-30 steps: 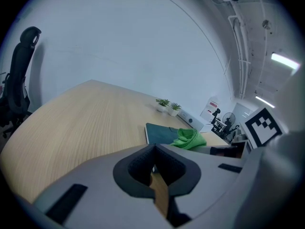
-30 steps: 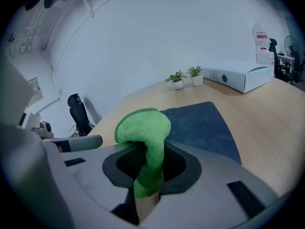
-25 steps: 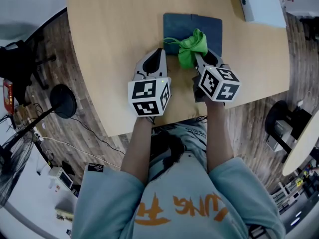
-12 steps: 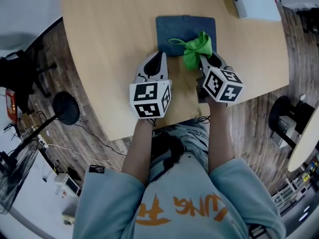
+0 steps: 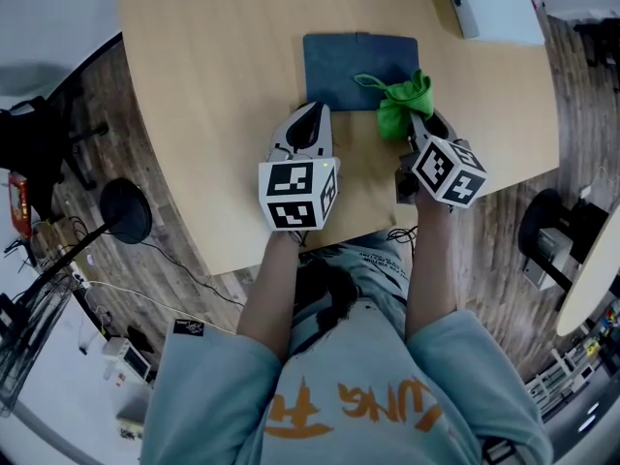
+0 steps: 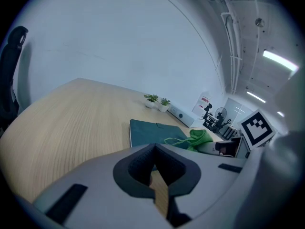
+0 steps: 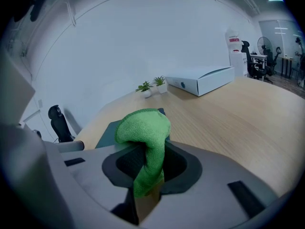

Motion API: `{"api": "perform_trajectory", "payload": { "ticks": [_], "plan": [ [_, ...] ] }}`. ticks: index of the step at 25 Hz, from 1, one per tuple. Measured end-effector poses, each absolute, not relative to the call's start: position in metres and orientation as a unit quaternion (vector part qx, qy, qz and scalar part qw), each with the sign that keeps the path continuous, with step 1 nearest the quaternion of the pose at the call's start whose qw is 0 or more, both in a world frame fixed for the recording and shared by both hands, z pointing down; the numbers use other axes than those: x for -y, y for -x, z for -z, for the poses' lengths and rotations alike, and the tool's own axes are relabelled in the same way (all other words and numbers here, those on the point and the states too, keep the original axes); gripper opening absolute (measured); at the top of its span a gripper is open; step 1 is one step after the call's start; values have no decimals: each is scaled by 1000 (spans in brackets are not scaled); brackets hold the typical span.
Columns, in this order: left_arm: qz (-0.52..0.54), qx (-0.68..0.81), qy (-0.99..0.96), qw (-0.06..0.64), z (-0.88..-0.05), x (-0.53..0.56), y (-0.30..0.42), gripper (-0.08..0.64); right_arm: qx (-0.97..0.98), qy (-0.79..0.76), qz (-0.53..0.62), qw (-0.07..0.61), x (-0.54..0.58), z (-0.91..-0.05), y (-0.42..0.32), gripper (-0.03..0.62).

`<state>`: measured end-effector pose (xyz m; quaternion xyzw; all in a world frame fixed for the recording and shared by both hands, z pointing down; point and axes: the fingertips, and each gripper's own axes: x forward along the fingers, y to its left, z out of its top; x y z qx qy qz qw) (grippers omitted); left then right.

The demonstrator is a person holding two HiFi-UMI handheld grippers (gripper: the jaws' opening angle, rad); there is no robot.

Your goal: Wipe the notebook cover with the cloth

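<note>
Two grippers, one job. The desk [image 5: 213,114] carries a dark blue notebook [image 5: 349,66] lying flat and closed, cover up, within reach of both arms. A white box [image 5: 494,8] sits well apart at the far right, out of the wiping path. Left gripper [image 5: 316,114]: jaws clenched on nothing, tip parked at the notebook's near edge, likely to stop it sliding; can't confirm contact. Right gripper [image 5: 418,124]: jaws clamped on the green cloth [image 5: 405,100], pinched low so the loose bunch sticks out front as the wiping pad. The cloth sits at the cover's near right corner, partly over the edge. Judgement: wipe under way, most of the cover left to do.
</note>
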<state>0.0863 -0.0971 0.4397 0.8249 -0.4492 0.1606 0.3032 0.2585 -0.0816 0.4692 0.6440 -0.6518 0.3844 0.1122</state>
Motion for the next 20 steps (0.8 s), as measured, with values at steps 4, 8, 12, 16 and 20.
{"api": "perform_trajectory", "payload": {
  "ticks": [4,8,12,16,20],
  "plan": [
    [-158,450,-824,305,-440,97,-85,17,640,-657,-384,112,78,-469,-272,81],
    [-155,452,-822,308,-440,98,-82,17,623,-674,-377,123,76,-468,-284,78],
    [-150,456,-820,312,-438,99,-81,17,614,-699,-341,135,78,-449,-293,72],
    [-142,466,-814,315,-437,103,-71,17,651,-684,-305,124,96,-422,-269,72],
    [-130,485,-803,319,-435,107,-55,17,692,-648,-292,122,118,-407,-230,72]
  ]
}}
